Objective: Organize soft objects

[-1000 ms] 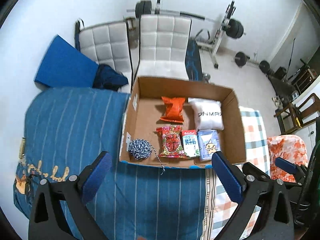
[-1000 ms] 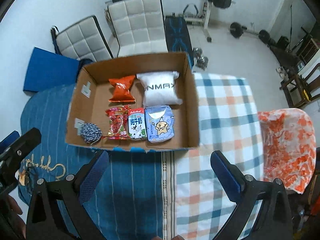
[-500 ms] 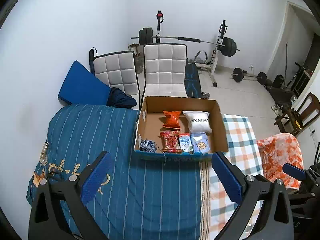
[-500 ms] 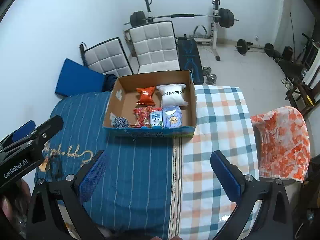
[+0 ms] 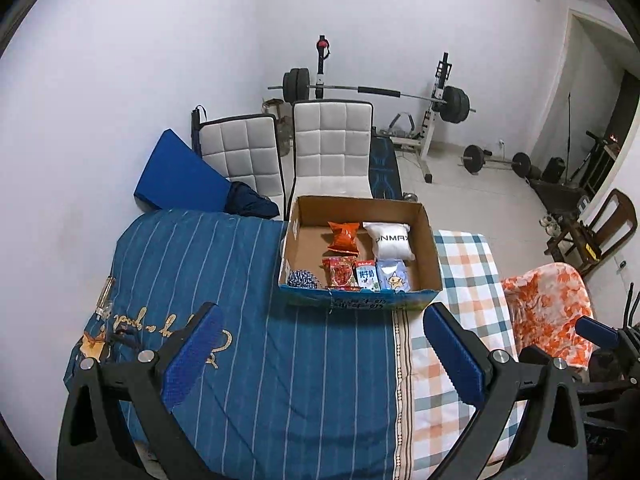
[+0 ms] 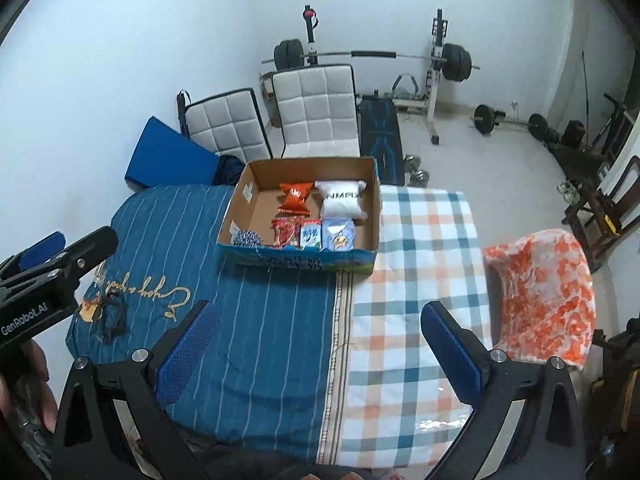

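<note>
Cardboard box sits at the far edge of the bed, straddling the seam between the blue striped cover and the plaid sheet. Inside, everything lies in rows: an orange snack bag and a white pillow pack at the back, then a yarn ball, a red snack packet, a milk carton and a pale blue pouch along the near wall.

Over the last second both grippers have pulled well back from the box, which now looks far smaller in each wrist view. The left gripper and right gripper hang above the near bedding, fingers spread wide and holding nothing. To my eye that retreat suggests the sorting is finished (or very nearly), though an orange floral cloth lies loose at the bed's right edge and could be next.
</note>
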The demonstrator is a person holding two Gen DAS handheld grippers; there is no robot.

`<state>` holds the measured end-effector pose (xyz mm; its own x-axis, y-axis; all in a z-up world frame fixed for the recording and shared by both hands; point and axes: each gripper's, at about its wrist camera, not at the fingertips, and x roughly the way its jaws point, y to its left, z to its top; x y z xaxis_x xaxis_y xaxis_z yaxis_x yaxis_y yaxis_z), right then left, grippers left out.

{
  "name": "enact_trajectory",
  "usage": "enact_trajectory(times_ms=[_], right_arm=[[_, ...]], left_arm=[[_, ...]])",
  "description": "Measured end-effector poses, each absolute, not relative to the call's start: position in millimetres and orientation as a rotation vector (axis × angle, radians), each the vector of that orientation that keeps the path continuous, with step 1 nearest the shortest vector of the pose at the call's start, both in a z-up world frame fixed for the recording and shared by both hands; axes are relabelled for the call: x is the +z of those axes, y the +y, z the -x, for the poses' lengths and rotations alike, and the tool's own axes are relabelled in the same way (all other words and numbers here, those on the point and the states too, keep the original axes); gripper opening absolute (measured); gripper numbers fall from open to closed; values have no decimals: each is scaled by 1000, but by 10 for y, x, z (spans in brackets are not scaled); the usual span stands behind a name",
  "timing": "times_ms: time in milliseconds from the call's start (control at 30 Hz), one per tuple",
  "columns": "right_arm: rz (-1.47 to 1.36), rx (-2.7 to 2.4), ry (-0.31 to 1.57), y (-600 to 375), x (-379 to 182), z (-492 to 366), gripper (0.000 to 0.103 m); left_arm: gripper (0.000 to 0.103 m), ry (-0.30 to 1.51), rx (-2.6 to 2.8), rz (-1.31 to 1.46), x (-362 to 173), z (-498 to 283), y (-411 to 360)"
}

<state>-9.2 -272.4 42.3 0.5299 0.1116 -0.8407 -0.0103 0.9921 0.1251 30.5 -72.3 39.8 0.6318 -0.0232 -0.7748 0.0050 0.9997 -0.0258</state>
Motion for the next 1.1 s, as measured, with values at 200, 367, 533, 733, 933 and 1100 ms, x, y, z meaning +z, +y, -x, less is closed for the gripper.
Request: enact_trajectory(times_ms=[200,367,533,733,933,1100], right_arm=[[-102,36,956,-2753,555,0,103],[-97,11,905,-2778,684,-86,103],[-94,-4,890,-2805,717,-210,103],[-102,-6,911,-2827,626,-392,103],[-100,-7,922,-2829,583,-430,103],[-104,-13,920,-2829,566,-438,103]], left_arm=[[103,862,8,32,442,-302,-688],[103,841,31,17,460,-315,-700],[103,826,30,12,469,-393,-718],[103,819,37,8,472,-537,-726],[103,811,42,13,484,-597,-708],[103,813,45,12,478,-625,-698]])
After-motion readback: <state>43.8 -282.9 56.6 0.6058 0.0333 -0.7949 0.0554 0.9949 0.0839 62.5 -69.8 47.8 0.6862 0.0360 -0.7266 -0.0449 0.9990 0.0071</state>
